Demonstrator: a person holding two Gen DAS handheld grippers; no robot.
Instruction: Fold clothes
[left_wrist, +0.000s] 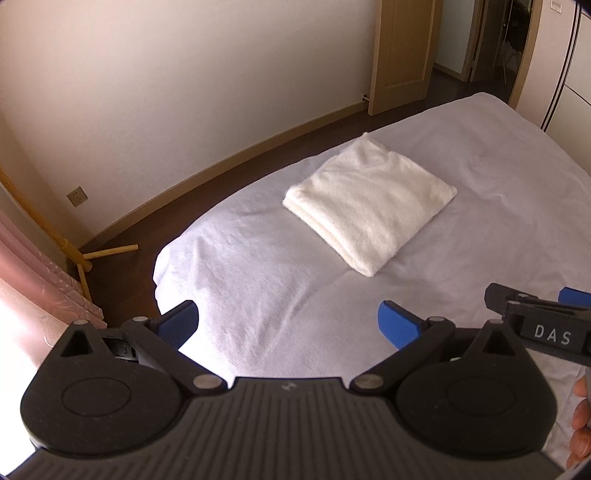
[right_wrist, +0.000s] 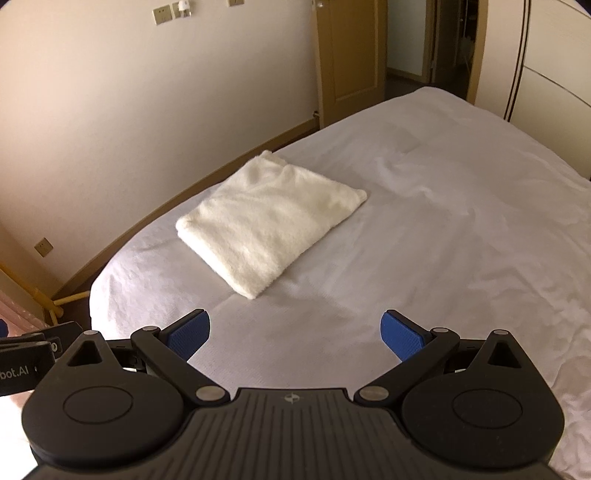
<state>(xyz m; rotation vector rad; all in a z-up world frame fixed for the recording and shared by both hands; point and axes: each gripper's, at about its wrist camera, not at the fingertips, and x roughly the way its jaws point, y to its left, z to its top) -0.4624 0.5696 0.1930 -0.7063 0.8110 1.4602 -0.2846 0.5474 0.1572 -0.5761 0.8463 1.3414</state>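
Observation:
A cream fleece garment (left_wrist: 369, 201) lies folded into a neat rectangle on the white bed sheet (left_wrist: 280, 295). The right wrist view shows the same folded garment (right_wrist: 269, 225) ahead and left of centre. My left gripper (left_wrist: 290, 319) hovers over the sheet, short of the garment, open with nothing between its blue pads. My right gripper (right_wrist: 295, 330) is likewise open and empty, held back from the garment. Part of the right gripper (left_wrist: 546, 325) shows at the left view's right edge, with a hand (left_wrist: 580, 424) below it.
The bed (right_wrist: 461, 221) stretches far to the right. A dark floor strip (left_wrist: 229, 173) and cream wall run along its left side. A wooden door (left_wrist: 402, 51) stands open at the back. A pink curtain (left_wrist: 33, 273) and wooden stand legs (left_wrist: 107, 253) sit at the left.

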